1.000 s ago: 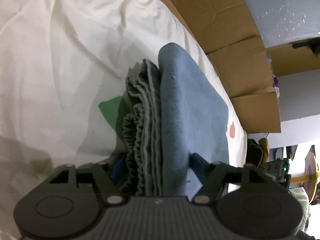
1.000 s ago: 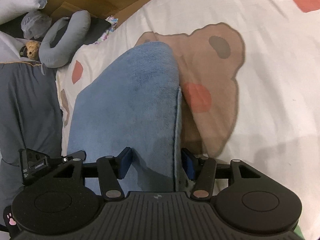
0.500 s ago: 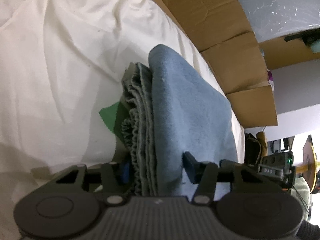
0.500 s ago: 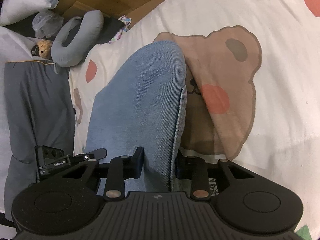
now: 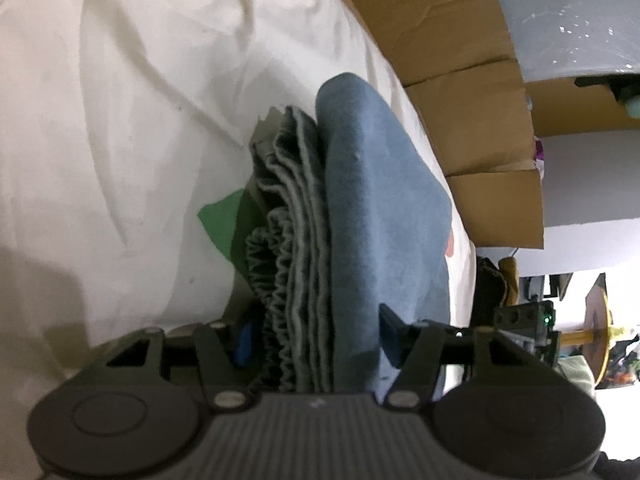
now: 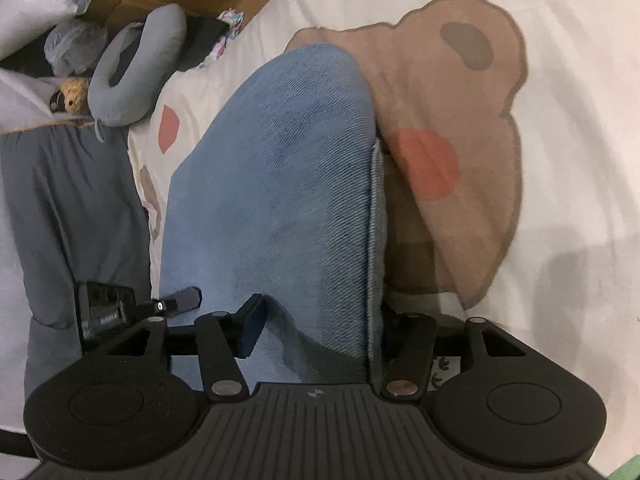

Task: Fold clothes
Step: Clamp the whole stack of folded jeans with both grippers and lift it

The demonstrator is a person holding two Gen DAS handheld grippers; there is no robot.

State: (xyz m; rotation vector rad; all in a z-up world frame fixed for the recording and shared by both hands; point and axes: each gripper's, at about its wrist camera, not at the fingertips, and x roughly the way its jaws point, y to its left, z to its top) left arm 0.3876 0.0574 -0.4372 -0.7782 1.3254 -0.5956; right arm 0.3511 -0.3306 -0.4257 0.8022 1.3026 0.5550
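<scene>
Since half a second ago both sets of jaws have spread again after a squeeze, and the folded blue garment has barely shifted in either view. Left wrist view, left to right: rumpled white bed sheet (image 5: 120, 128) fills the left side, a green print patch (image 5: 218, 220) sits right beside the garment's stacked grey-edged layers and gathered waistband (image 5: 276, 276). The folded blue garment (image 5: 380, 208) lies on the sheet and runs back between the fingers of the left gripper (image 5: 316, 336). Its jaws are opening with the fold between them; the right finger sits against the cloth, the left pad is mostly hidden behind the layers, so I can't tell if it is pressing. Flattened cardboard (image 5: 460, 92) stands close along the bed edge on the right, with room clutter further right. Right wrist view, left to right: grey bedding (image 6: 72, 208), a small teddy bear (image 6: 74, 96) and a grey neck pillow (image 6: 132, 76) lie off the sheet's left edge. The other gripper's fingertip pokes in at lower left. The garment (image 6: 288, 184) lies across the sheet's brown bear print (image 6: 460, 120), covering its left part. The right gripper (image 6: 320, 328) is opening too, cloth between the fingers, left pad touching the denim.
</scene>
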